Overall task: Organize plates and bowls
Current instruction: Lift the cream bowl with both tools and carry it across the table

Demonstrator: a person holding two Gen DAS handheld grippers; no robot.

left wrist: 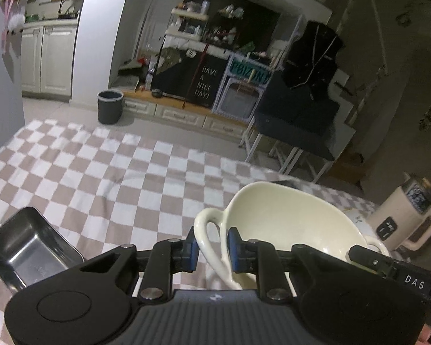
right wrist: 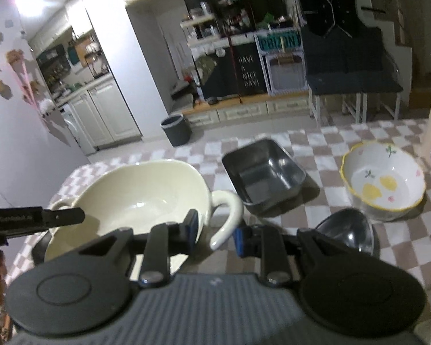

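Item: cream bowl [right wrist: 135,198], two loop handles, carried between us above the checked tabletop [left wrist: 100,178].

Left claw [left wrist: 212,248]: narrowly parted, pads clamped on one handle [left wrist: 207,230].

Right claw [right wrist: 217,234]: likewise clamped on the other handle [right wrist: 230,215].

Nearby: steel tray [right wrist: 263,172], flowered bowl [right wrist: 383,179], dark bowl [right wrist: 346,234].

Risk, as we judge it: glazed handles may slip; uneven hands would tip the bowl onto the dishes below.

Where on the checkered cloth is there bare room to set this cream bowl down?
Free: the wide stretch of checkered cloth beyond the steel tray, toward the table's far edge. Crowded: around the tray, flowered bowl and dark steel bowl, with only narrow strips between them.
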